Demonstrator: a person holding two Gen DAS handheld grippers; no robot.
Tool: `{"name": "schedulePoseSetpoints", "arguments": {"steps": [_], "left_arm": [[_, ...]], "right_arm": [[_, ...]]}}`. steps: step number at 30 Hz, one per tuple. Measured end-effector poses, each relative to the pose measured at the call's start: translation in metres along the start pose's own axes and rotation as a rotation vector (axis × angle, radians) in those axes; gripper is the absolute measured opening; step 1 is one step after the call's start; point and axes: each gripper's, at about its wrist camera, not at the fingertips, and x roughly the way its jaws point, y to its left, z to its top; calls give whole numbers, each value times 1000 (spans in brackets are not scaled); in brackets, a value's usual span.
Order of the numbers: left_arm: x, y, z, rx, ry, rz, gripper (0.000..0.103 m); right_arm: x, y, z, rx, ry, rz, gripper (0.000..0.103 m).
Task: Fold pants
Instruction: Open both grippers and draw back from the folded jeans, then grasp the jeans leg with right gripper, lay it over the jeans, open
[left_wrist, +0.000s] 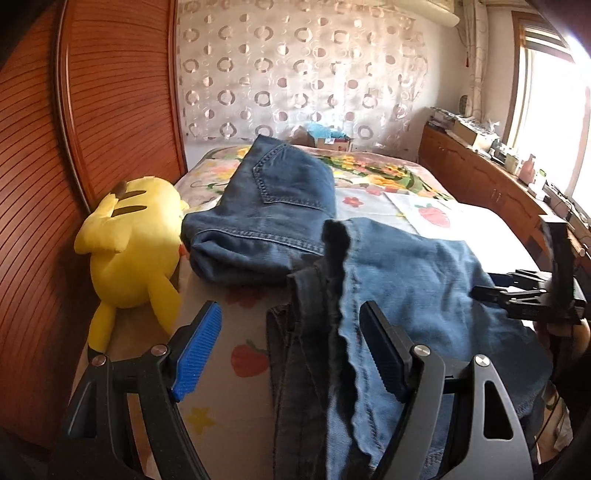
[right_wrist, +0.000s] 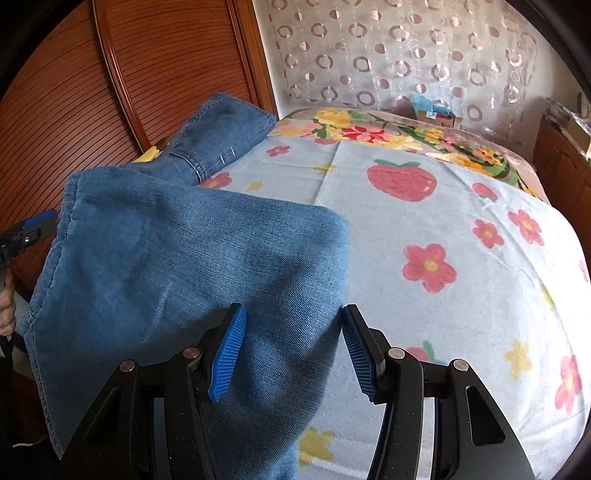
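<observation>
left gripper (left_wrist: 291, 354) spread wide, blue pads clear of the cloth, with the dark hemmed edge of the jeans (left_wrist: 406, 288) standing between the jaws but not pinched; right gripper (right_wrist: 293, 354) also parted, denim draped between its pads, no clear squeeze on either side, so apparently loose rather than clamped

bed (right_wrist: 461, 229) under a pale towel printed with strawberries and flowers, carrying everything; wooden slatted wardrobe (left_wrist: 122, 92) along its far-left side

jeans lying across the near-left part of the bed: waist and back-pocket end farther off, close to the wardrobe side, leg portion doubled toward the camera and bunched near both grippers, edges uneven and one corner hanging off the mattress edge

yellow plush toy (left_wrist: 129, 251) just beside the waist end, touching or nearly touching the denim

judging by the lie of it: a first rough fold begun, not squared up; still to do, aligning the legs, smoothing, and at least one more fold to a compact stack
</observation>
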Motion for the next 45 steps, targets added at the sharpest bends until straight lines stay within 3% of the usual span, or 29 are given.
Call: {"name": "schedulePoseSetpoints", "arguments": {"steps": [14,21,28,32,34,36,39,45], "left_arm": [[-19,-39,4,72,-36,-70,78],[-24,-48,5,88,-46,-90,78],[-30,-42,6,68,-67,-96,78],[-36,-38,6,54,-82,-95,78],[-38,-37,7,53,-88,-94,78],[-40,-37,8,53,-92,-94,78],[-42,-38,9,55,-100,-97,78],[-39,-47,10,72,-99,-114,78]], "right_arm": [[17,5,9,11,8,13,54],[14,14,8,-10,0,49,17],[-64,43,36,-61,-196,84,10],[-103,70,57,-128,-258,83,10],[-122,80,66,-163,-289,69,10],[-137,82,73,-137,-257,25,10],[-153,67,73,-133,-267,-33,10],[-127,-29,48,-8,-119,-226,10]]}}
